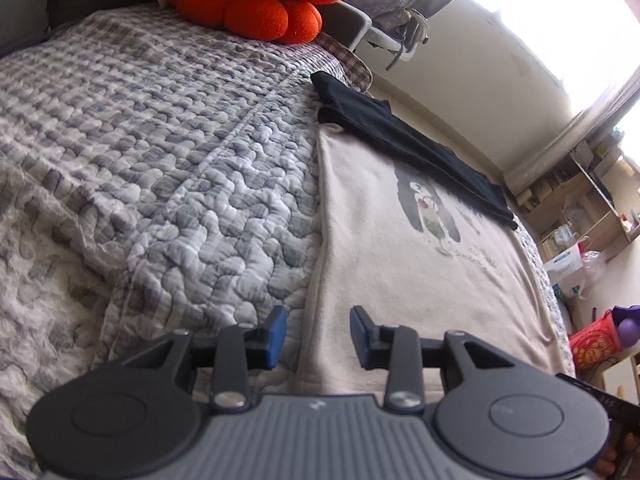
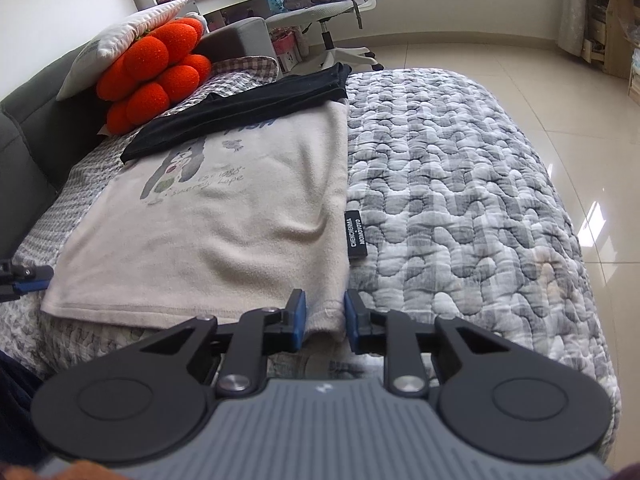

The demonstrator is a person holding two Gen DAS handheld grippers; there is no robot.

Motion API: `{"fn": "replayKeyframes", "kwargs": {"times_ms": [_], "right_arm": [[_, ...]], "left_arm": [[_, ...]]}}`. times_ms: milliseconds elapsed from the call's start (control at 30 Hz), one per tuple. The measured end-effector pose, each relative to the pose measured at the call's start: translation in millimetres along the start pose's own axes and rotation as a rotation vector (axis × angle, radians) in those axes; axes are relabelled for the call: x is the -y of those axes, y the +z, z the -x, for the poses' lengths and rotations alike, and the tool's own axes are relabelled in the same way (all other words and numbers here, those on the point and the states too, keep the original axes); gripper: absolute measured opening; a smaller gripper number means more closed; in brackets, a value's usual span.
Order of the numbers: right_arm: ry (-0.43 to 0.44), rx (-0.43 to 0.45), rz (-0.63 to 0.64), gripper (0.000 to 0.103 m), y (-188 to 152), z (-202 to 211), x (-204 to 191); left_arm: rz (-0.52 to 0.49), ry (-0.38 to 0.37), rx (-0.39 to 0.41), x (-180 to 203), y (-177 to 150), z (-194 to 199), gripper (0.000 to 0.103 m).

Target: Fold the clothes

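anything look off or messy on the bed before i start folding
Little stands out. The beige shirt lies flat and fairly smooth on the quilt. One oddity: a black garment lies across its far end, covering part of the print, so it would need moving first. Both grippers' fingers are open at the near hem.

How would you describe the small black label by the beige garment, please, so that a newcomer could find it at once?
Start at the grey quilted bedspread, then find the beige printed top spread flat on it. Along that top's right-hand edge, roughly halfway down, the small black label lies on the quilt. It is the only narrow black tab with white lettering; the black garment at the far end is much larger.
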State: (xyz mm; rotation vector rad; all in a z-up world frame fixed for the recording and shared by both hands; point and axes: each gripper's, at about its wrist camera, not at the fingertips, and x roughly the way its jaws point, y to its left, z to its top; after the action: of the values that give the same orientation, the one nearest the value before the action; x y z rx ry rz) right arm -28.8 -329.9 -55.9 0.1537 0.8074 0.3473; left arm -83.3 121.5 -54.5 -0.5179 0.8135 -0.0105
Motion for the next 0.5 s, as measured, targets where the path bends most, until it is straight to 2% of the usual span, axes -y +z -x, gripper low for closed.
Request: {"fn": "replayKeyframes", "kwargs": {"times_ms": [133,300,433,500], "right_arm": [[-0.008,0.002,0.006,0.026,-1.0,-1.2,-2.4],[0.010,-0.002,-0.017,0.028,-0.2,-2.0,-1.2],[0.015,-0.003,-0.027,0.026,0.4,-1.3,0.2],[0.013,0.000,-0.019,0.022,-0.7,-0.4,-0.7]], "left_arm": [[0.003,-0.056,-0.029,1.9,-2.0,-3.6,0.045],[-0.012,-0.066,-0.053,6.0,-6.2,-7.1,0.055],[-0.028,-0.059,-0.052,8.3,-7.8,-7.8,0.053],[-0.038,-0.042,-0.046,9.5,-8.6,-8.0,0.046]]}}
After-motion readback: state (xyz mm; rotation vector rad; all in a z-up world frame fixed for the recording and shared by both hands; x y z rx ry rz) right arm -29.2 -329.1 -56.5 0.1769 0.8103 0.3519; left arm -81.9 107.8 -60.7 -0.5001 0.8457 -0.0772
